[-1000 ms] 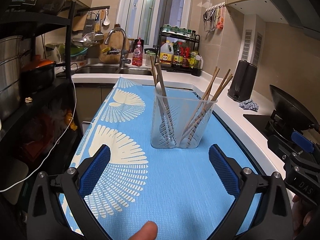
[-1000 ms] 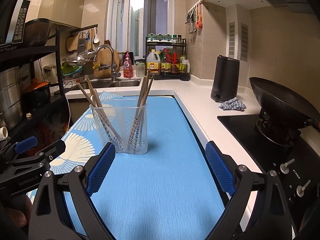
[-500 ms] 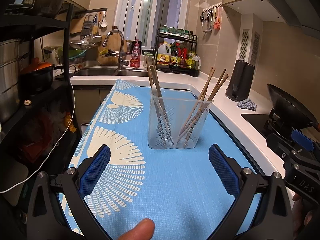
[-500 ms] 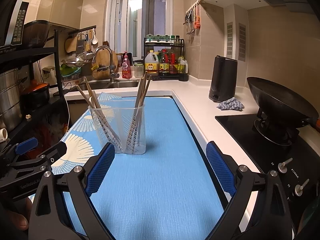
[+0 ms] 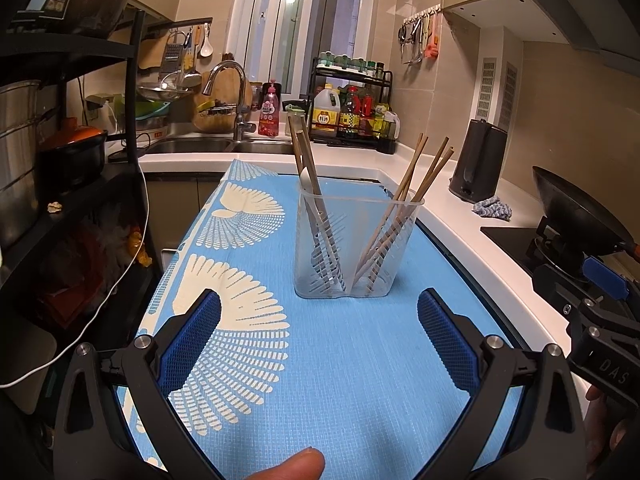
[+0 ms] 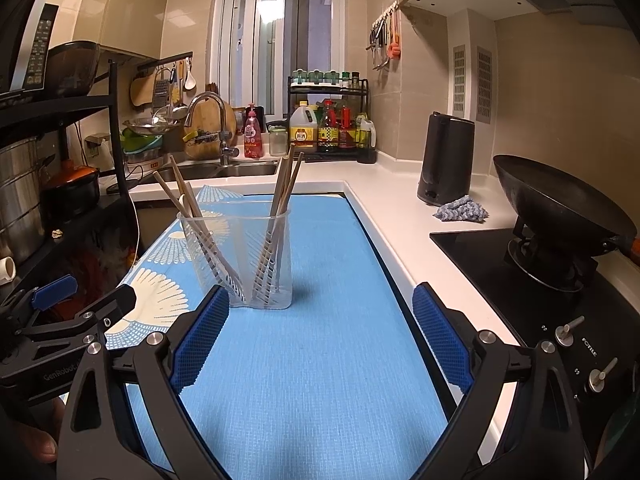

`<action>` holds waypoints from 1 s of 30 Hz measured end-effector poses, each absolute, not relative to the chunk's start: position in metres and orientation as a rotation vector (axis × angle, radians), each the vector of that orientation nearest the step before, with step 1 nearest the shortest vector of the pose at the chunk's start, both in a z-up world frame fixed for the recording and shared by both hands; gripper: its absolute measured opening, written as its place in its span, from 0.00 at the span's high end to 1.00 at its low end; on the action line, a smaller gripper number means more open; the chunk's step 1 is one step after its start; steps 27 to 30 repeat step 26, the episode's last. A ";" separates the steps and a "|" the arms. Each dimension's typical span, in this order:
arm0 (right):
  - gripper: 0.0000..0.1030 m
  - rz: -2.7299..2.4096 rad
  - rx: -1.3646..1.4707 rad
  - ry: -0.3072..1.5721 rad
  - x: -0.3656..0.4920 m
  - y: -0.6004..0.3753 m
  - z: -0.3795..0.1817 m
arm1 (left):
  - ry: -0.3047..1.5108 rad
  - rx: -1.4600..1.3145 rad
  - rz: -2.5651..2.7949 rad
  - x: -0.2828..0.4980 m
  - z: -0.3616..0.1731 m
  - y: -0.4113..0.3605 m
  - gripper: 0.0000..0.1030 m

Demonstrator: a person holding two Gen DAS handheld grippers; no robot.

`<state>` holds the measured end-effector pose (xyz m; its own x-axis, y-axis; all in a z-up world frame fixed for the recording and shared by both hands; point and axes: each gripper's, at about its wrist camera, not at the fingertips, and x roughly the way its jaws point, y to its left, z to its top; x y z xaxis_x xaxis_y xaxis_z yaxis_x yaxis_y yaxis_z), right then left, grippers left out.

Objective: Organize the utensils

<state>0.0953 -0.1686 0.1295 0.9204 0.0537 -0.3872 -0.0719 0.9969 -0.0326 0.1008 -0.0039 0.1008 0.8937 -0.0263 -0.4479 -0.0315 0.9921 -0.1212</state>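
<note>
We see a clear, glossy plastic holder (image 5: 354,248) with slotted walls, filled with matt wooden chopsticks (image 5: 416,184). Under it lies a blue woven-looking mat (image 5: 340,360) printed with cream fans (cloth or textured plastic, we cannot tell). Our gripper pads (image 5: 192,340) are blue, rough and cross-hatched on matt black plastic frames. The countertop (image 6: 404,216) is smooth, glossy white.

One clear plastic utensil holder (image 5: 358,248) stands ahead of the open grippers, with two compartments; the left compartment holds two wooden chopsticks (image 5: 305,168) and one pale spoon (image 5: 306,179); the right compartment holds three wooden chopsticks (image 5: 420,176); one blue patterned mat (image 5: 340,360) lies beneath; one black wok (image 6: 560,204) sits far right.
</note>
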 end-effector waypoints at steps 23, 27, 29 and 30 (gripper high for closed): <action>0.11 0.068 -0.041 0.405 0.098 -0.170 0.126 | 0.472 -0.122 -0.014 0.105 0.095 -0.003 0.07; 0.11 0.069 -0.040 0.408 0.099 -0.170 0.125 | 0.474 -0.116 -0.015 0.105 0.095 -0.004 0.07; 0.11 0.069 -0.040 0.408 0.099 -0.170 0.125 | 0.474 -0.116 -0.015 0.105 0.095 -0.004 0.07; 0.11 0.069 -0.040 0.408 0.099 -0.170 0.125 | 0.474 -0.116 -0.015 0.105 0.095 -0.004 0.07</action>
